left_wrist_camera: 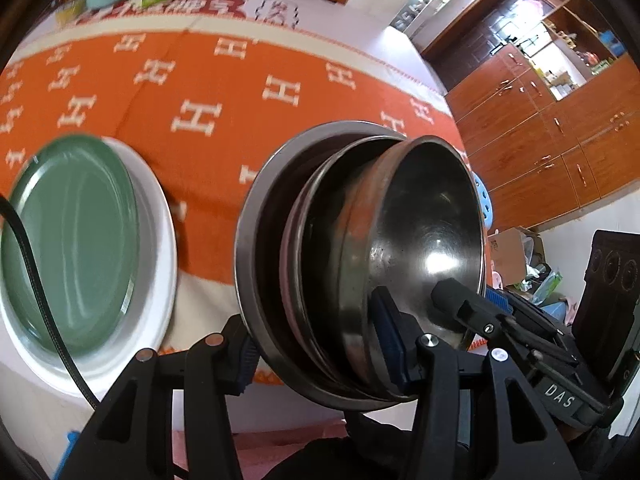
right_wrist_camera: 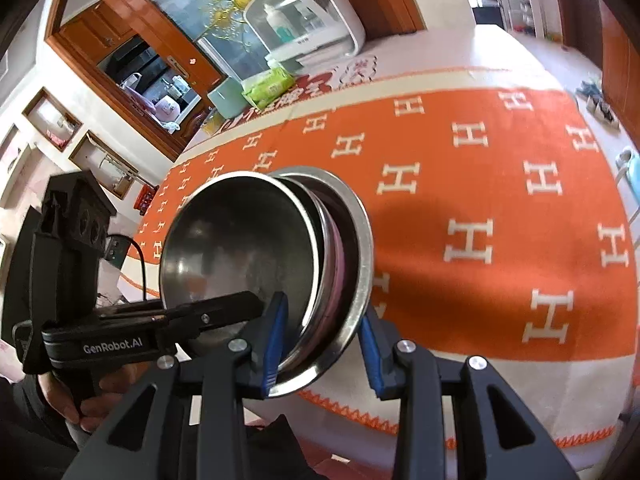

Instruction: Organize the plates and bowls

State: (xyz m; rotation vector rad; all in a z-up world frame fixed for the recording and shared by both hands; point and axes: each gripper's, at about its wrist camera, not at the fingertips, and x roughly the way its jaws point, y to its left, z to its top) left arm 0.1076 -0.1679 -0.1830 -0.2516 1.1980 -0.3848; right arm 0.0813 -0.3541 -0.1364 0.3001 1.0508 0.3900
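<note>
Item: steel bowl stack [left_wrist_camera: 360, 248], nested, comprising a wide-rimmed outer dish [left_wrist_camera: 256, 216], a middle bowl with a pinkish band at the rim, and an inner bowl [left_wrist_camera: 424, 224] with a polished interior. The stack is held tilted on edge above the near edge of the table, its openings turned toward the left gripper's right side. In the right wrist view the same stack [right_wrist_camera: 280, 264] is seen from the opposite side, openings turned left.

Left gripper [left_wrist_camera: 320, 354]: its blue-padded fingers [left_wrist_camera: 390, 332] are clamped across the lower rim of the stack, one pad behind the outer dish, the other inside the inner bowl.

Right gripper [right_wrist_camera: 320, 344]: likewise closed over the stack's lower rim, one blue pad [right_wrist_camera: 276, 332] inside the inner bowl, the other behind the outer dish's rim. In the left wrist view a finger of this gripper [left_wrist_camera: 460, 300] is seen entering the inner bowl from the right. In the right wrist view the left gripper [right_wrist_camera: 168, 320], marked "GenRobot.AI", is seen reaching into the bowl from the left, gripped by a hand [right_wrist_camera: 88, 404].

Green plate [left_wrist_camera: 72, 240]: lying on a larger white plate [left_wrist_camera: 160, 240] on the table, left of the stack and apart from it.

Table covering: orange cloth [right_wrist_camera: 480, 200] with white H pattern and cream border.

Far end of table: green tissue pack [right_wrist_camera: 268, 86], pale green container [right_wrist_camera: 224, 100], white-lidded appliance [right_wrist_camera: 304, 20].

Background: wooden cabinets [left_wrist_camera: 560, 128], cardboard box [left_wrist_camera: 512, 252] on the floor.
</note>
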